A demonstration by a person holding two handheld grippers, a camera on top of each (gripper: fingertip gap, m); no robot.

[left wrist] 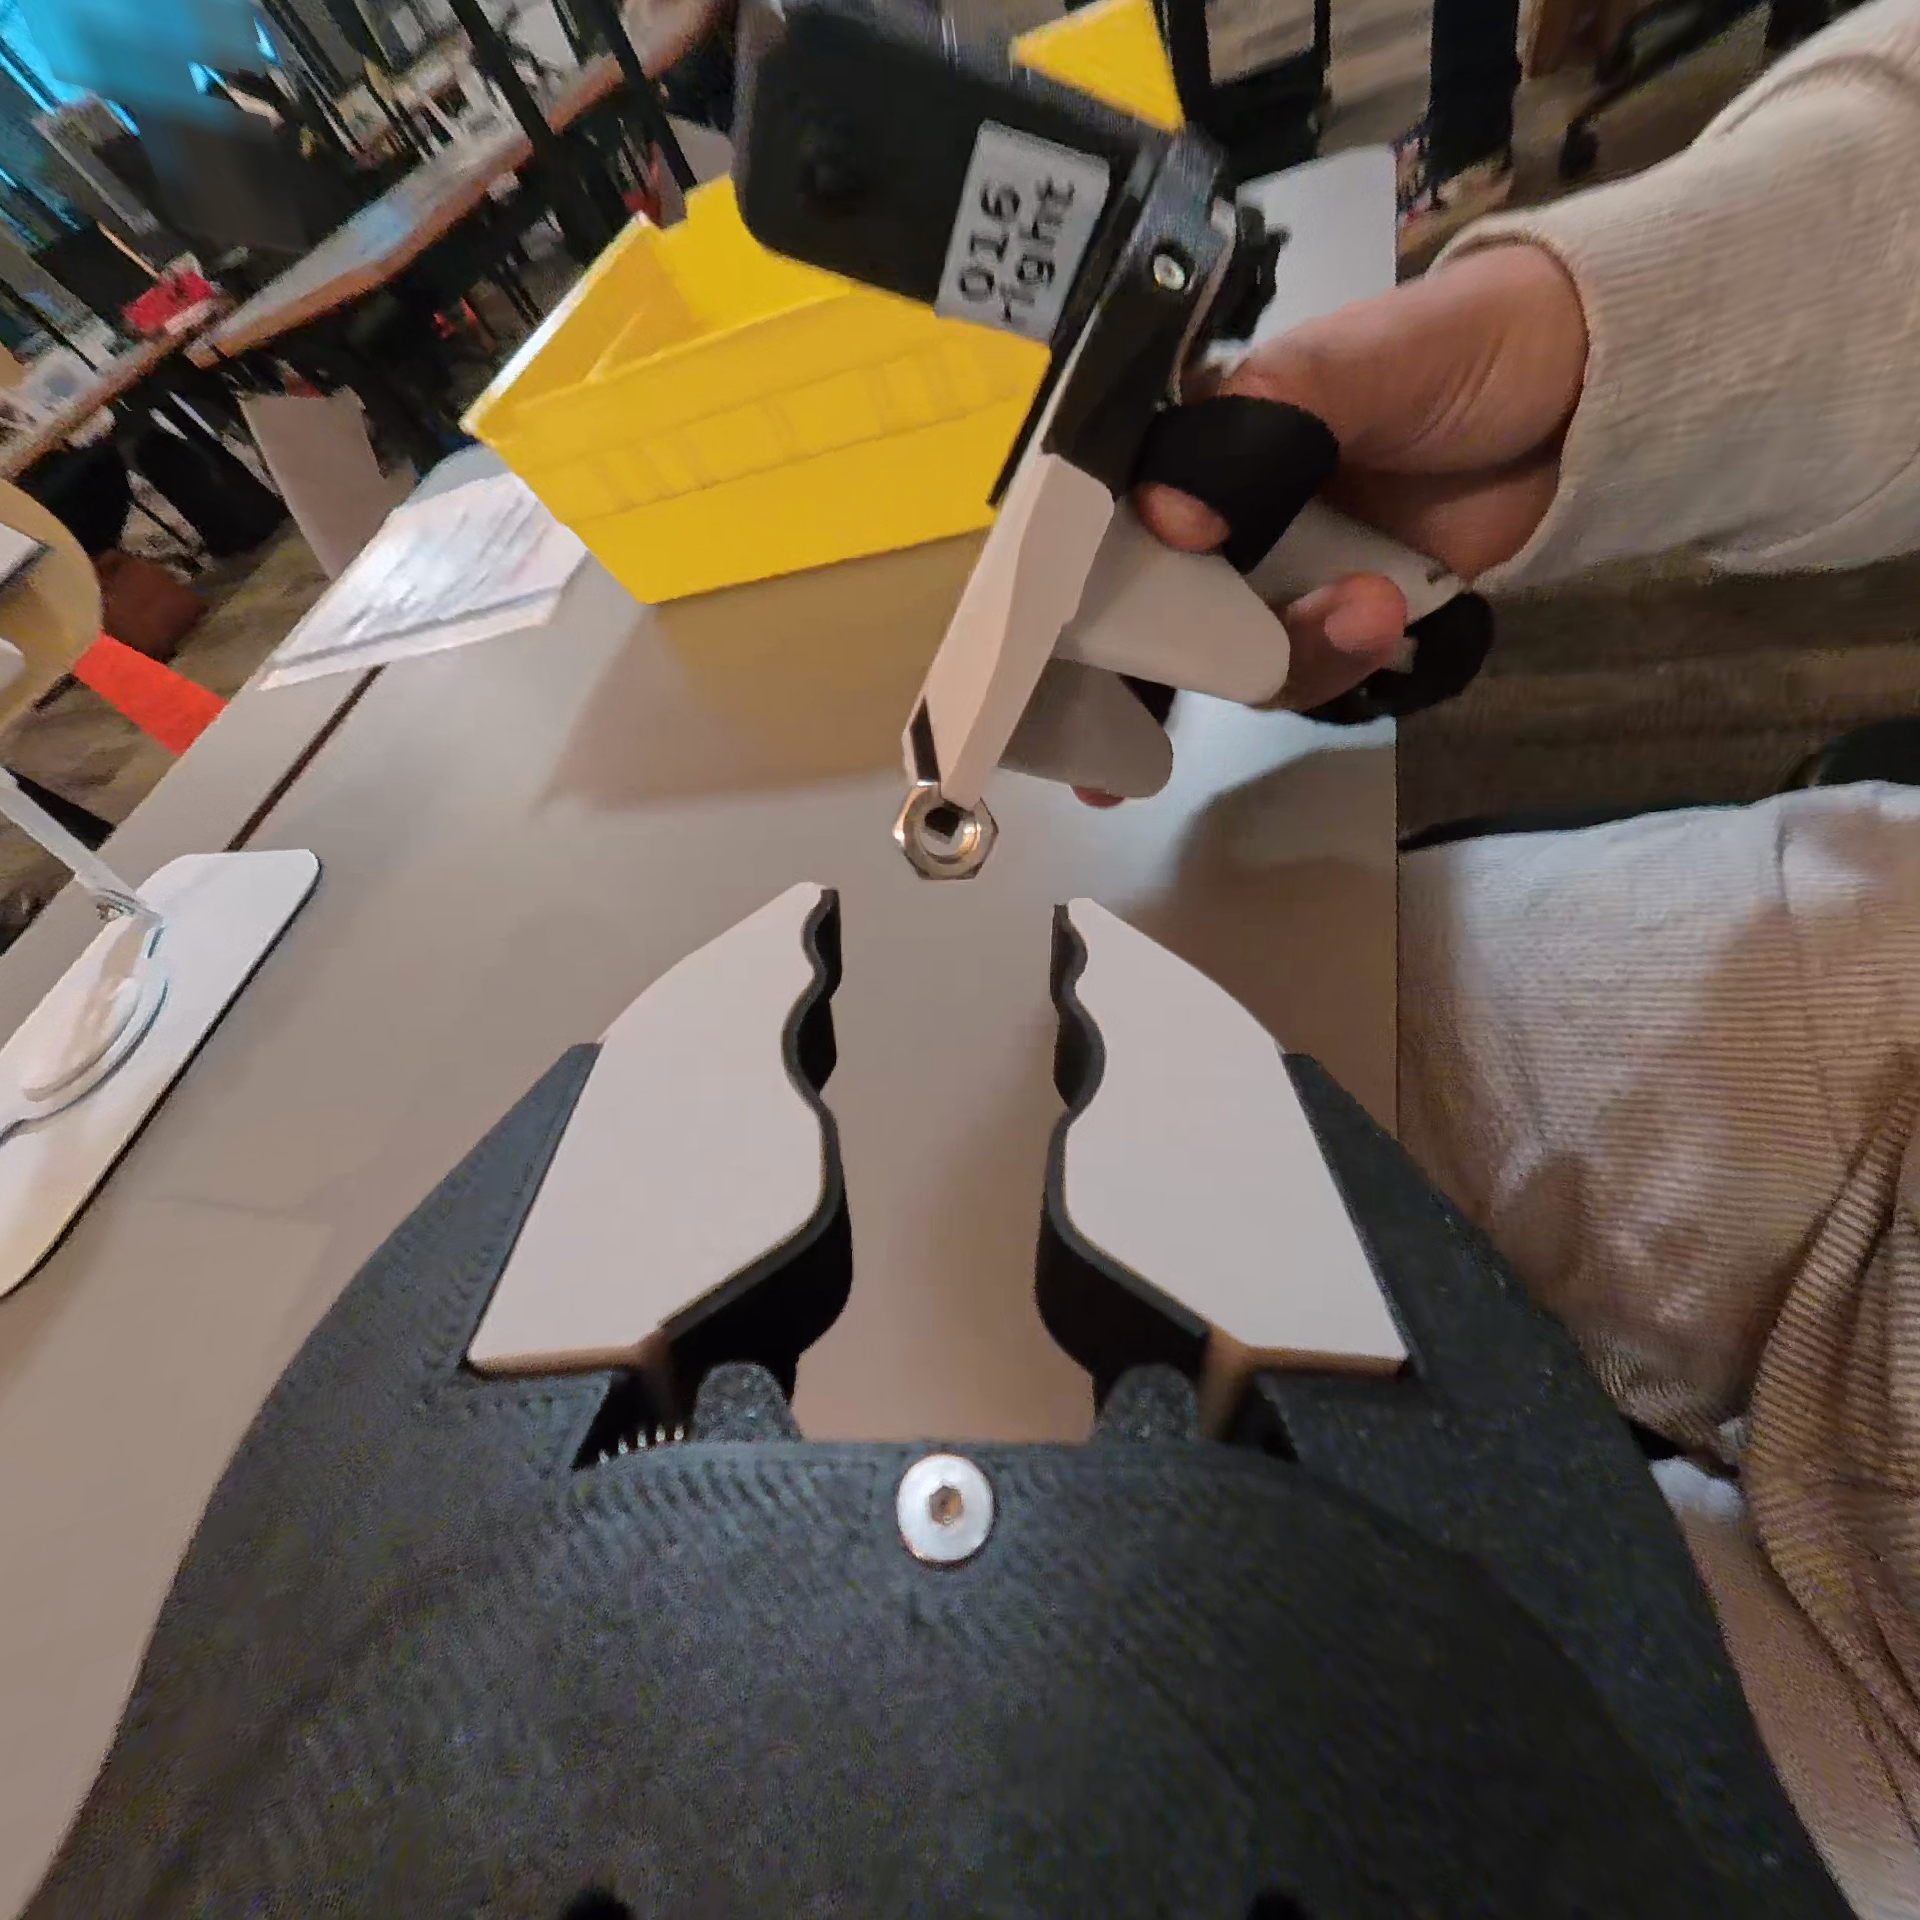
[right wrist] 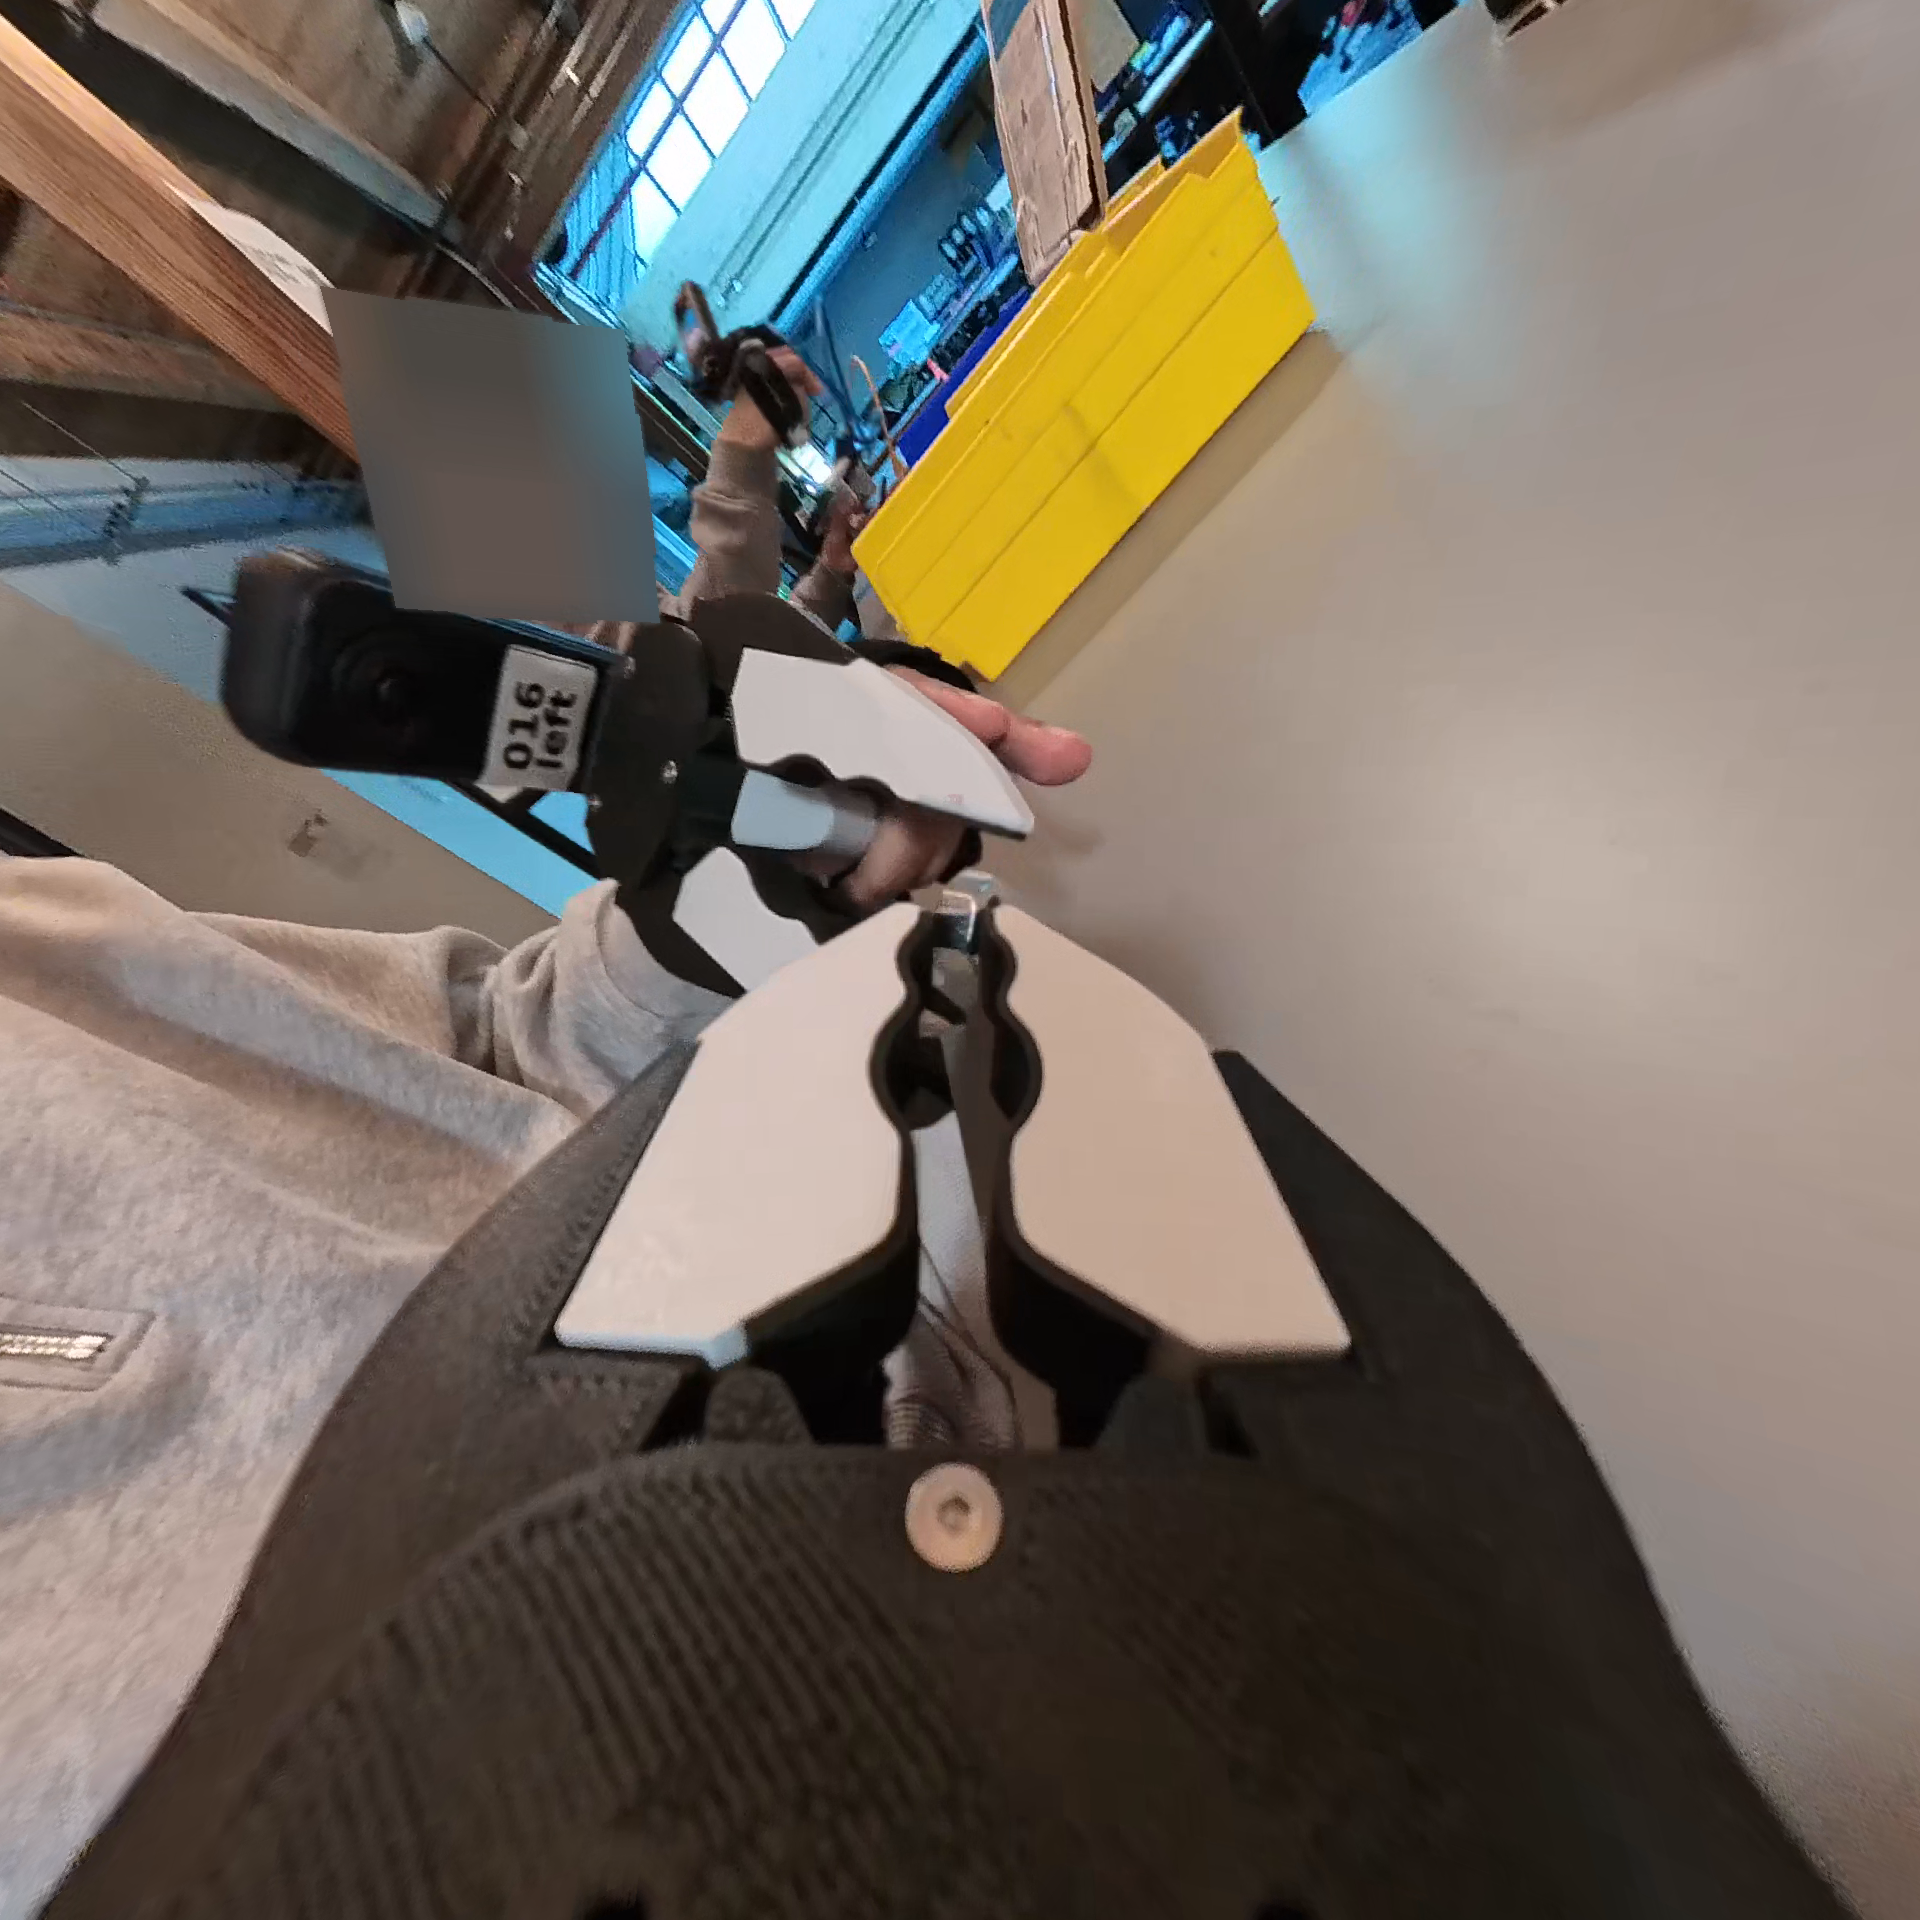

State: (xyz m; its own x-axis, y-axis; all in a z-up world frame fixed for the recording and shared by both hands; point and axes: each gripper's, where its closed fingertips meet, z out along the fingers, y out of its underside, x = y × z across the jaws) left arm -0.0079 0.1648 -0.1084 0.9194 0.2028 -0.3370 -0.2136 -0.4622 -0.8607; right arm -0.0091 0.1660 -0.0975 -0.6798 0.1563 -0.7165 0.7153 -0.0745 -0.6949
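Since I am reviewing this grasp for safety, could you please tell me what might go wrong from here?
1. The right claw pinches the hex nut only at its fingertips, above the table; such a shallow hold might let it slip.
2. The nut hangs near the table's edge, by the person's lap; if dropped it could roll off.
3. The open left claw sits just short of the nut; a nudge might dislodge it.

left tool (left wrist: pixel 943 914) fingers parted, right tool (right wrist: pixel 961 914) pinched closed, tips down
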